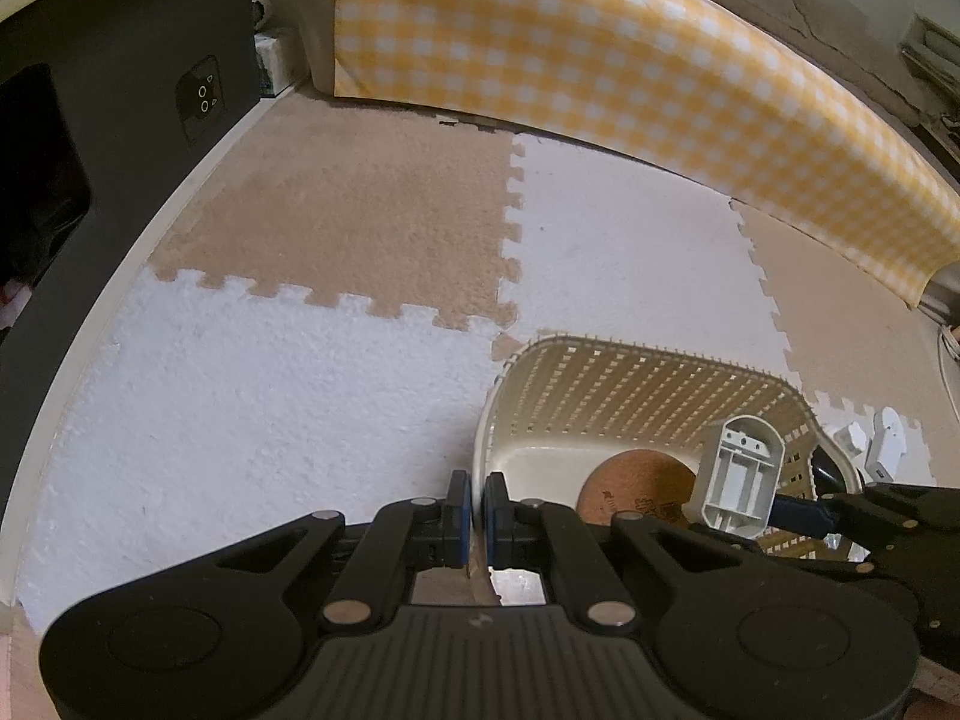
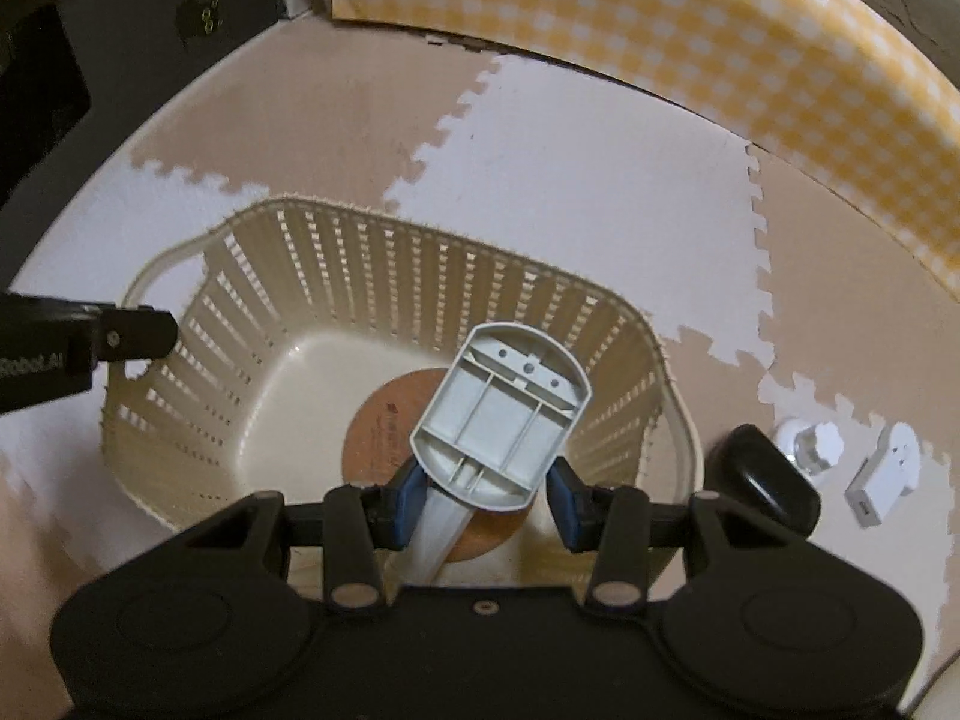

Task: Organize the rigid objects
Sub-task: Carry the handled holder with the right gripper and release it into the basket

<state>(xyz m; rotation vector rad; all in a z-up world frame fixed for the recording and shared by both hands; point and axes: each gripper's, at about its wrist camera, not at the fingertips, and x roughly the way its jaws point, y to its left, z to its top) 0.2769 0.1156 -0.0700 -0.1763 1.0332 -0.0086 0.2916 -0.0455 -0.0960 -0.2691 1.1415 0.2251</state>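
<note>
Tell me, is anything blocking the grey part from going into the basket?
Nothing visible does. The right hand-held gripper holds the grey part over the open basket. Only a flat brown disc lies on the basket floor. The left hand-held gripper pinches the rim, off to the side.

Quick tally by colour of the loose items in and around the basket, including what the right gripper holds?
Grey: 1, plastic base, held over the basket by the right gripper
Brown: 1, cork disc, on the basket floor
White: 2, knob piece and adapter, on the mat
Black: 1, rounded case, on the mat
Total: 5
</note>
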